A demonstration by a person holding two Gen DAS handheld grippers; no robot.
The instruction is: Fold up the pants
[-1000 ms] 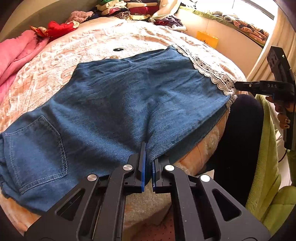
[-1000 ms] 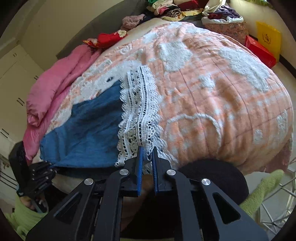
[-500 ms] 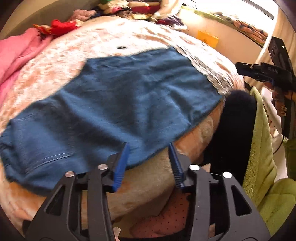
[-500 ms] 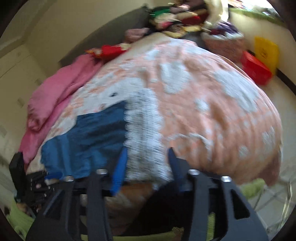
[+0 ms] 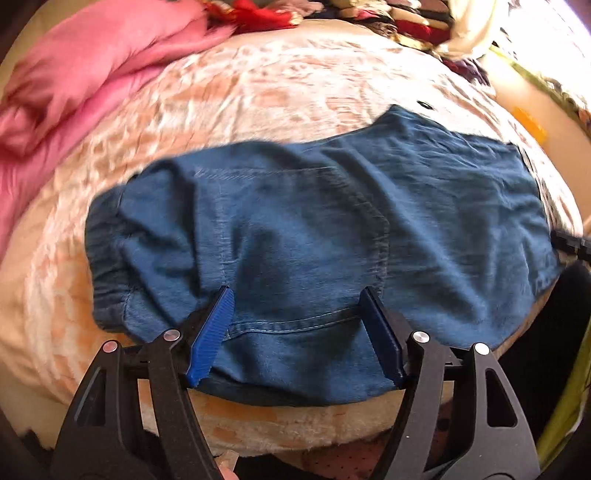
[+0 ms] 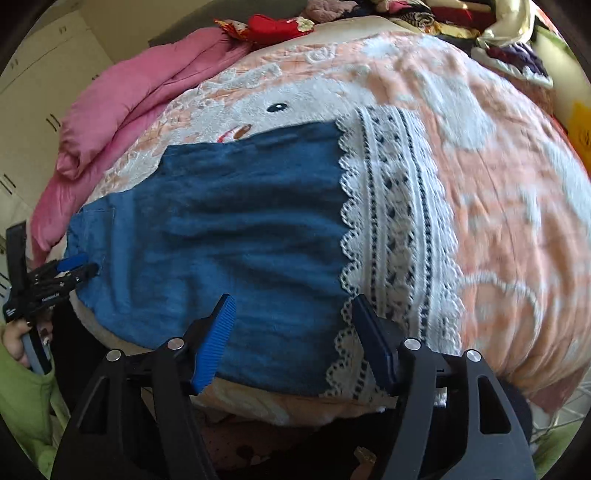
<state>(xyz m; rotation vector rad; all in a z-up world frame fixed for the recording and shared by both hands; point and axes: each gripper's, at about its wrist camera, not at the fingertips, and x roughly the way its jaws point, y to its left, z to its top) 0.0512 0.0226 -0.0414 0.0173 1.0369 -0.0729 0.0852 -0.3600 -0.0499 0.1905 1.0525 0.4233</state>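
Blue denim pants (image 5: 314, 236) lie flat across the bed, waistband at the left, back pocket up. Their leg end carries a white lace hem (image 6: 395, 229), seen in the right wrist view with the blue cloth (image 6: 236, 229). My left gripper (image 5: 297, 325) is open and empty, its jaws spread over the near edge of the seat by the pocket. My right gripper (image 6: 291, 328) is open and empty over the near edge where denim meets lace. The left gripper also shows at the far left of the right wrist view (image 6: 79, 269).
The bed has a peach and white blanket (image 6: 498, 206). A pink quilt (image 5: 74, 85) lies at the far left. A pile of clothes (image 5: 399, 22) sits at the head end. The person's green sleeve (image 6: 22, 398) is at the lower left, dark trousers (image 5: 550, 332) at the right.
Both grippers were shut on the pants' near edge, then opened and let go. The left one moved left to the pocket end; the right one moved over the lace hem.
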